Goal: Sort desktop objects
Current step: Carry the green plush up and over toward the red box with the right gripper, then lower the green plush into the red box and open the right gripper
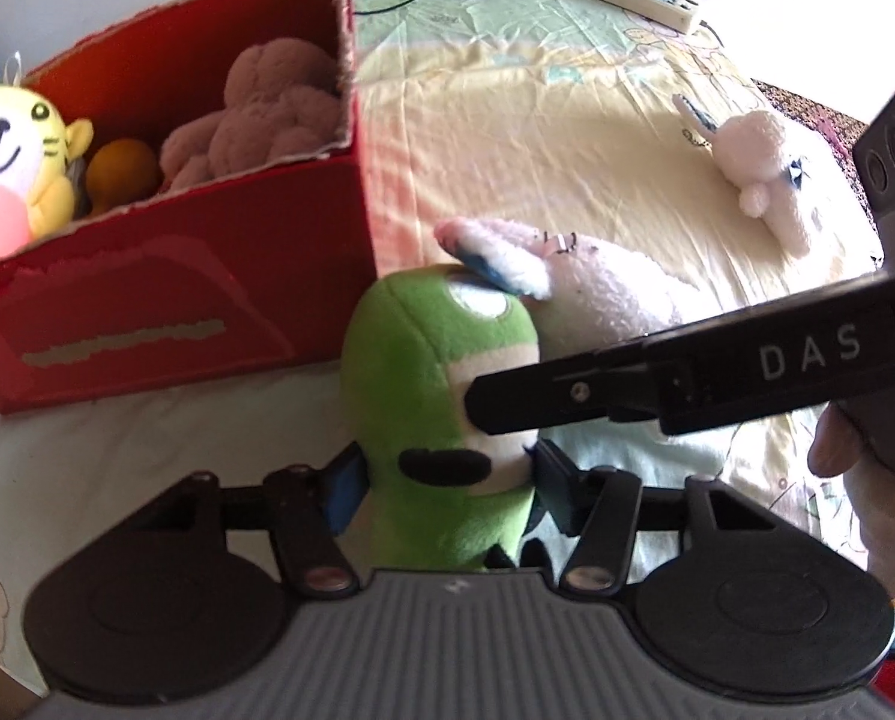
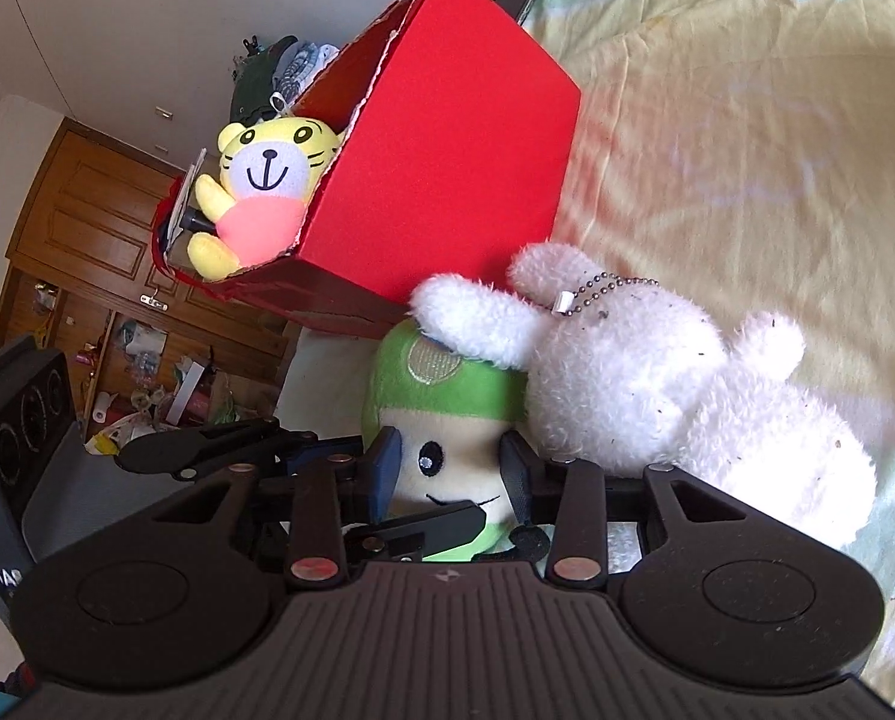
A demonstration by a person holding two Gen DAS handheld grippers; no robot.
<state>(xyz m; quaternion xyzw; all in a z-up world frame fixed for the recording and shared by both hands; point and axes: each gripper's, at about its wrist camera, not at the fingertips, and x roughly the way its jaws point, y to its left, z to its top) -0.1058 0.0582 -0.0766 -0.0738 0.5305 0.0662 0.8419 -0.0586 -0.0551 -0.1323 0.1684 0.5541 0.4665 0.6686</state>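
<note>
Green plush toy, apparently clamped by both the left gripper and right gripper; white rabbit touching; red box beside.

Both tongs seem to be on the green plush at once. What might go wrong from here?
1. The left tongs and right tongs both clamp the green plush; pulling apart could stretch or drop it.
2. The white rabbit plush rests an ear on it and may get dragged along.
3. The red box stands close; lifting could bump it.
</note>
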